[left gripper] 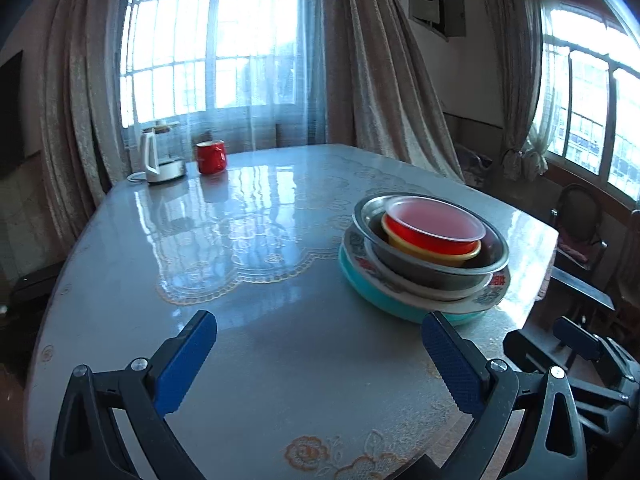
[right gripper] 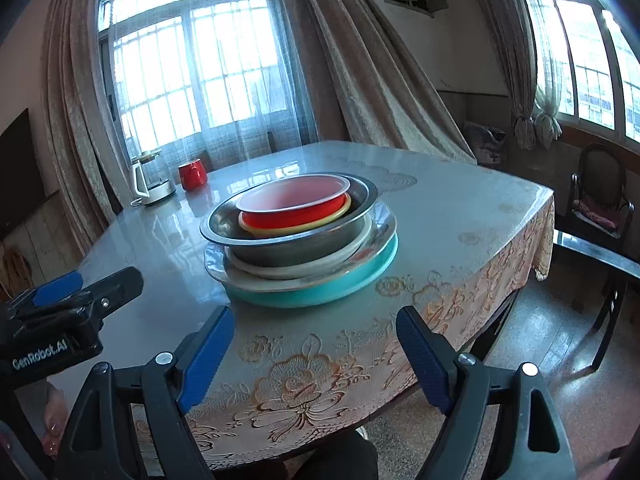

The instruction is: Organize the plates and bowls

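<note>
One stack of dishes stands on the table [left gripper: 256, 240]. At its bottom is a teal plate [right gripper: 320, 294], then a patterned plate [right gripper: 216, 266] and a white plate [right gripper: 320, 266]. Above sits a steel bowl [right gripper: 288, 250] that holds a yellow bowl [right gripper: 340, 213] and a red bowl [right gripper: 292, 205]. In the left wrist view the red bowl [left gripper: 434, 224] and teal plate [left gripper: 372, 290] lie ahead to the right. My left gripper [left gripper: 318, 320] is open over bare tabletop, left of the stack. My right gripper [right gripper: 315, 314] is open near the table's front edge, short of the stack. Nothing is between either pair of fingers.
A white kettle [left gripper: 154, 158] and a red mug [left gripper: 211, 157] stand at the table's far left. A dark chair [right gripper: 600, 196] and a glass-topped side table [right gripper: 592, 246] are on the right, past the table edge. Curtains and windows lie behind.
</note>
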Motion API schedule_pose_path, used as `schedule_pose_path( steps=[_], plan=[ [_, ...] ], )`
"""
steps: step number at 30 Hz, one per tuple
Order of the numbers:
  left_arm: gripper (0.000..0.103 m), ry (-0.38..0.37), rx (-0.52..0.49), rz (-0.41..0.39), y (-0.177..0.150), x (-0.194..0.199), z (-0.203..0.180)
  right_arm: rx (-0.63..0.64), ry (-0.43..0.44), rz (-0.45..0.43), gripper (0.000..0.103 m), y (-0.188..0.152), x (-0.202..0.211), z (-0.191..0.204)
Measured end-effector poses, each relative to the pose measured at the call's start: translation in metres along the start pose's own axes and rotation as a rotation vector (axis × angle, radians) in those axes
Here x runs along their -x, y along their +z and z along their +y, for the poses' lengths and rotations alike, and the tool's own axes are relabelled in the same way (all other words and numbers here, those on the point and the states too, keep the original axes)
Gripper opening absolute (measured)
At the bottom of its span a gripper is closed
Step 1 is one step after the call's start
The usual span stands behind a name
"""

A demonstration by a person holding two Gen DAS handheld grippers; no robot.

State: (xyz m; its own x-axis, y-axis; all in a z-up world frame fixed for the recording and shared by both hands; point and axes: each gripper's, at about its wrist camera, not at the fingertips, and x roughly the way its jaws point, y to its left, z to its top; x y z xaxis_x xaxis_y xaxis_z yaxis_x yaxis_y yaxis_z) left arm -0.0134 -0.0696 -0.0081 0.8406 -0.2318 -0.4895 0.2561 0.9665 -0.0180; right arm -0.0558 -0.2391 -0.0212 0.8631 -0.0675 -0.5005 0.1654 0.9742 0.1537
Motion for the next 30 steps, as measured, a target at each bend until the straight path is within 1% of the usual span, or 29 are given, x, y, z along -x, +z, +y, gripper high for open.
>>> schedule_pose_path(
  steps=[3, 6, 8, 12, 21, 30],
  plan=[
    [0.103, 0.008, -0.006, -0.007, -0.003, 0.0039, -0.0004, -0.005, -0.007, -0.004, 0.084, 0.0009, 0.0004, -0.001],
    [0.103, 0.002, -0.02, 0.016, -0.0046, 0.0012, -0.002, -0.005, -0.017, 0.005, 0.084, 0.0012, -0.0016, -0.0007],
    [0.103, 0.017, -0.032, 0.009, -0.007, 0.0023, -0.0045, -0.009, -0.023, 0.013, 0.084, 0.0009, -0.0027, -0.0013],
    [0.103, 0.011, -0.042, 0.007, -0.0074, 0.0025, -0.0063, -0.015, -0.038, 0.017, 0.084, 0.0009, -0.0031, -0.0035],
    [0.103, 0.05, -0.025, 0.01, -0.0065, -0.0005, -0.0016, -0.031, -0.041, 0.026, 0.084, 0.0016, -0.005, -0.0083],
    [0.103, 0.048, -0.03, 0.02, -0.0076, -0.0027, -0.0025, -0.03, -0.043, 0.029, 0.084, 0.0023, -0.0057, -0.0084]
  ],
)
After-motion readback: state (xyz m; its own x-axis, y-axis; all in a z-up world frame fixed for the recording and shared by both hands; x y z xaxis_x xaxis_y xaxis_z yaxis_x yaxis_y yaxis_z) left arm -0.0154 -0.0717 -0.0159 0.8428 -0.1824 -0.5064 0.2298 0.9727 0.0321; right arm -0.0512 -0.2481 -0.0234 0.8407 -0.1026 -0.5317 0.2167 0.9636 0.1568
